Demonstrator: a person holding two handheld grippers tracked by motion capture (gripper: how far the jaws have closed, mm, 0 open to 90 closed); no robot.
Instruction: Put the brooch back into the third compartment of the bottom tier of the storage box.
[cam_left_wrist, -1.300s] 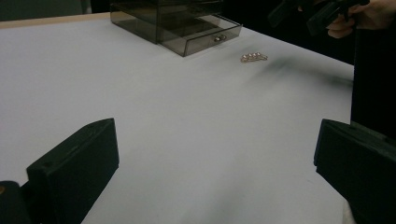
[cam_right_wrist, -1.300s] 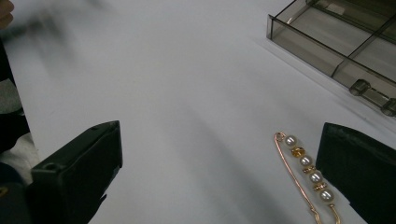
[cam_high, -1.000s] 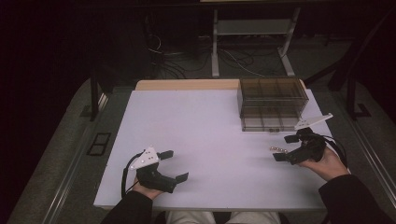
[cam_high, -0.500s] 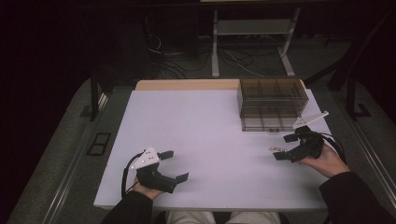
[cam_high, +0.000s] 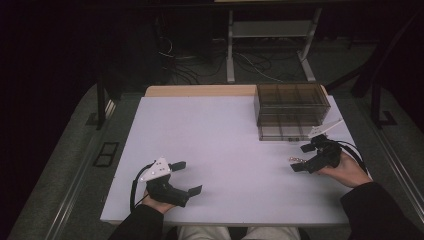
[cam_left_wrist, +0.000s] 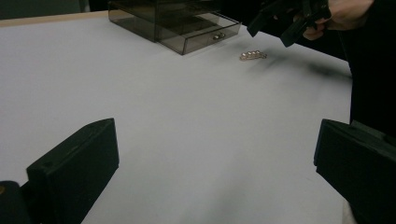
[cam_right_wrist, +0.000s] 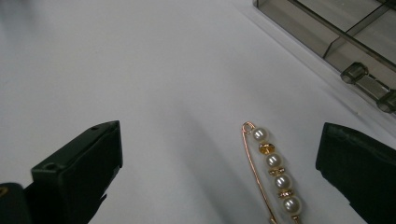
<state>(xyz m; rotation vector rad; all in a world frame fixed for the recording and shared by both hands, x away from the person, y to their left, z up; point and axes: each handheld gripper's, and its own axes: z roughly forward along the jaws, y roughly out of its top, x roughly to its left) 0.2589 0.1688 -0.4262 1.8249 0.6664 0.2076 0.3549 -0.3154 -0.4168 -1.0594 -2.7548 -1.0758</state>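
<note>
Nearest the person, the left gripper is resting low on the white table, jaws spread wide and holding nothing. Across from it, the right gripper is hovering with its jaws parted around a pearl pin, which is lying flat on the table, not yet pinched. Beyond sits the smoky drawer box, its bottom drawer pulled out. The pin is thin and flat: I suspect the jaws closing could skid it away or catch just one bead.

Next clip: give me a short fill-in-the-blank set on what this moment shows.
1. The pin on the white table carries ___ pearls.
2. The right gripper has its jaws ___ above the pin.
3. The smoky drawer box has its bottom drawer pulled ___.
4. The left gripper holds ___.

Missing words: five; open; out; nothing
</note>
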